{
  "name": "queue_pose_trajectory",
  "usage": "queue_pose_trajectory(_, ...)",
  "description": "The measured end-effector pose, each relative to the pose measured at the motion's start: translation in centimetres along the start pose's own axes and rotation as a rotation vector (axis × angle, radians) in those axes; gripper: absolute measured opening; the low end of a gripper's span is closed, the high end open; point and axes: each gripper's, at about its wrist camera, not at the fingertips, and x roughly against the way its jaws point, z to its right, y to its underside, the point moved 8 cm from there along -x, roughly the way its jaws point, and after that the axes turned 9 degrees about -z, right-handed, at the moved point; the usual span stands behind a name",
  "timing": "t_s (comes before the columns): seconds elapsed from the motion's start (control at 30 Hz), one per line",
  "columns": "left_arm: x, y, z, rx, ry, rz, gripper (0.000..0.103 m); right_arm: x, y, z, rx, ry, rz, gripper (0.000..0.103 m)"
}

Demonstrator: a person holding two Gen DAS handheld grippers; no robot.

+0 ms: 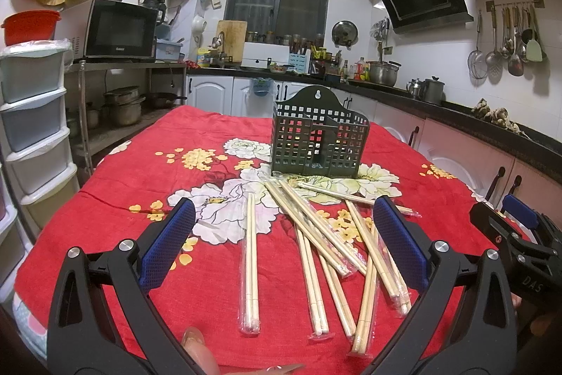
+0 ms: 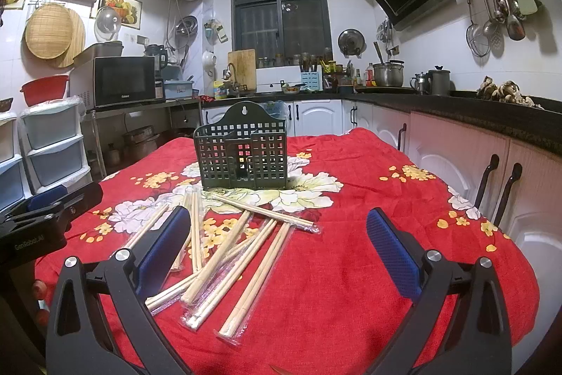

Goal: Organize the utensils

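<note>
Hovering both grippers, left (image 1: 284, 231) and right (image 2: 277, 234), jaws wide and empty over wrapped chopsticks (image 1: 316, 234) piled before the basket (image 1: 318, 136), I risk slick sleeves slipping or grabbing several crossed pairs.

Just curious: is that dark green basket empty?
Empty: the dark green plastic lattice basket shows only tablecloth through its holes; wrapped wooden chopsticks lie outside.

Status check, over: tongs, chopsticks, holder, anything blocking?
Left tongs open, empty. Right tongs open, empty. Wrapped chopsticks scattered on red cloth, none in green holder. Path to holder unobstructed.
</note>
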Motion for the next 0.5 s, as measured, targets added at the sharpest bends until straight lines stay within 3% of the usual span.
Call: queue_pose_trajectory(0.5, -0.7, 0.3, -1.5, 0.022, -0.013, 0.001, 0.094, -0.4, -0.1, -1.1, 0.028, -0.015, -0.028, 0.097)
